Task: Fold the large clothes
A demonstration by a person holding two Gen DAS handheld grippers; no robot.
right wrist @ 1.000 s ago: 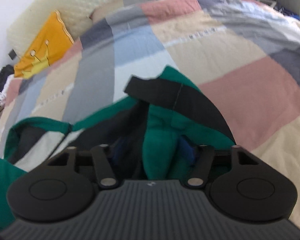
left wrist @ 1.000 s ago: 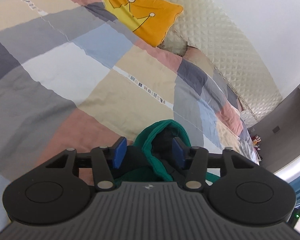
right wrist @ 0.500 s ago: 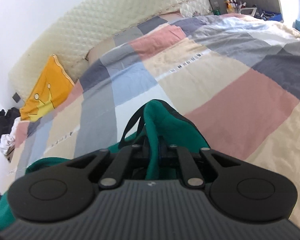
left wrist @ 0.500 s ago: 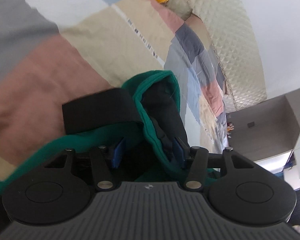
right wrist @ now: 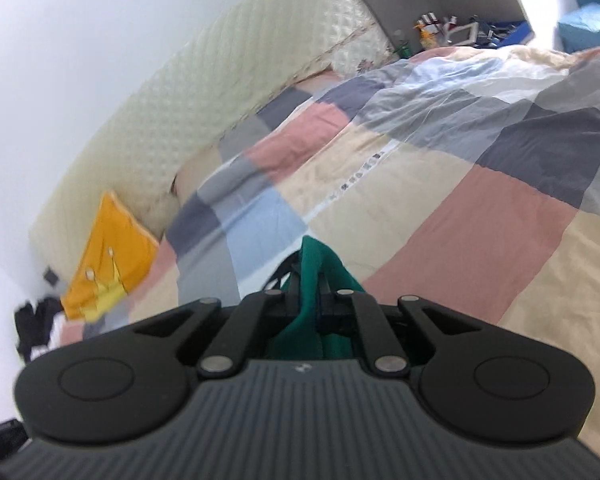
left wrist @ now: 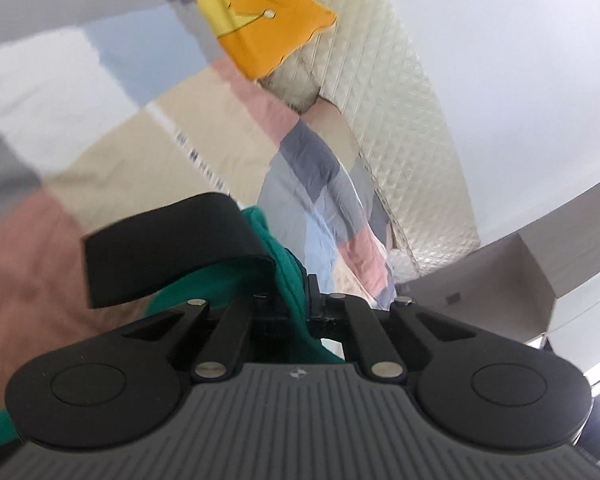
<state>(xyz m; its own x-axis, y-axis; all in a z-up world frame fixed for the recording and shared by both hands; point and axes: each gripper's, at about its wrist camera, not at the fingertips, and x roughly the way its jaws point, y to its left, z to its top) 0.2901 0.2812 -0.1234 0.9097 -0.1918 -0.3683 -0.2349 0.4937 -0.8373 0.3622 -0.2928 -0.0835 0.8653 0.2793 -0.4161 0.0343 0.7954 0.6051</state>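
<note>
Both of my tongs are pinching the same green garment (left wrist: pixel 288 276), one fold of it in each. In the left wrist view, the left tongs (left wrist: pixel 296 300) have just pressed together on a ridge of green cloth, and a broad black band (left wrist: pixel 168 252) of the garment, perhaps a cuff or a hem, curls up in front of them. In the right wrist view, the right tongs (right wrist: pixel 310 300) are pressed tight on another upright fold of the green fabric, with thin black cords just beside it.

I judge the task to be at its start. The garment is gripped at two places and bunched at the tongs, above the bed (right wrist: pixel 480 240). I see no flat spread and no finished fold. What is left, as I read it, is to lay the garment out flat on the quilt, then fold it over and smooth it.

The surface is a bed covered by a patchwork quilt in pink, beige, grey, pale blue and dark blue squares, slightly wrinkled. A cream quilted headboard (right wrist: pixel 220 80) runs along a plain white wall. An orange cushion with a yellow crown (left wrist: pixel 260 20) leans at the head of the bed. Beyond the far side of the bed, a cluttered shelf (right wrist: pixel 452 32) holds small items too blurred to name. Dark clothing (right wrist: pixel 36 324) lies heaped at the left edge.
</note>
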